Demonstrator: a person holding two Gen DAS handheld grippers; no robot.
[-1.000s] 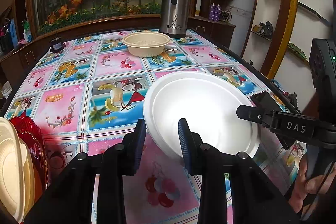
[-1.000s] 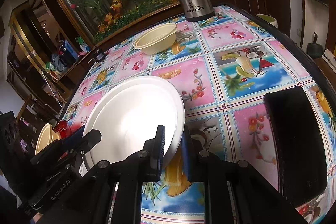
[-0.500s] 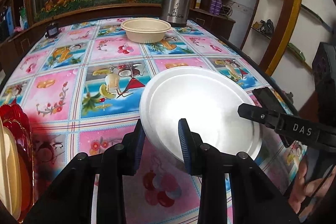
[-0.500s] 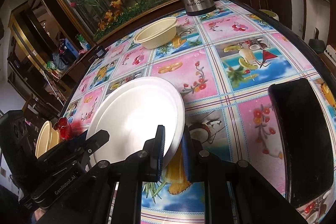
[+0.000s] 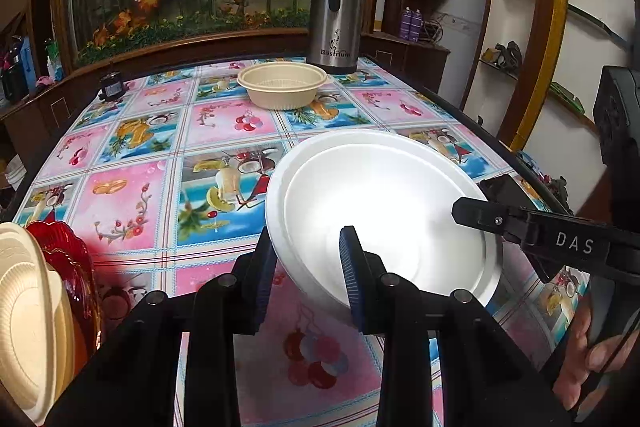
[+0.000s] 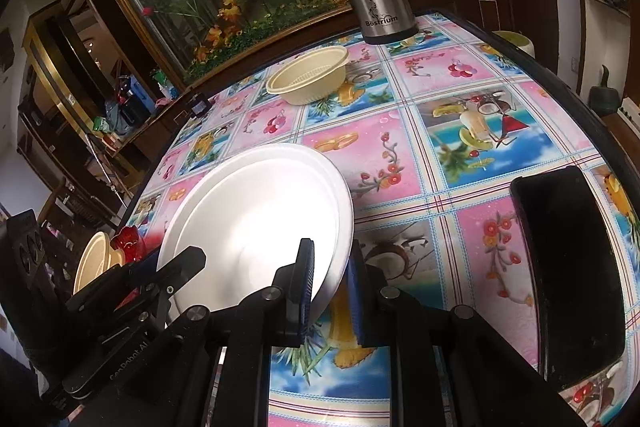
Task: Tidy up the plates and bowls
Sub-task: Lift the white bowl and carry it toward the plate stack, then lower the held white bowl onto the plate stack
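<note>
- Both jaws are seen clamped on one white plate [image 5: 384, 211], held between them above the bench [image 5: 132, 203].
- Left gripper [image 5: 308, 279]: its ribbed blue pads stand narrowly apart, and the plate's near-left rim is pinched between them.
- Right gripper [image 6: 330, 291]: its jaws are nearly closed, and the plate's thin near-right rim is nipped between the pads.
- Round and smooth, with a matt, foam-like surface and a shallow raised rim, the plate is tilted, its far edge ahead of both jaws.
- Far ahead of the jaws, a cream bowl [image 5: 282, 89] with a ridged inside is stood on the glossy, fruit-patterned bench cover.
- Behind the bowl, a brushed-steel flask [image 5: 335, 15] with a black handle is stood upright.
- Left of the left jaws, cream plates [image 5: 28, 323] are stacked on edge against a red glass dish [image 5: 68, 259].
- Right of the right jaws, a flat black object [image 6: 568, 267] is laid on the bench.
</note>
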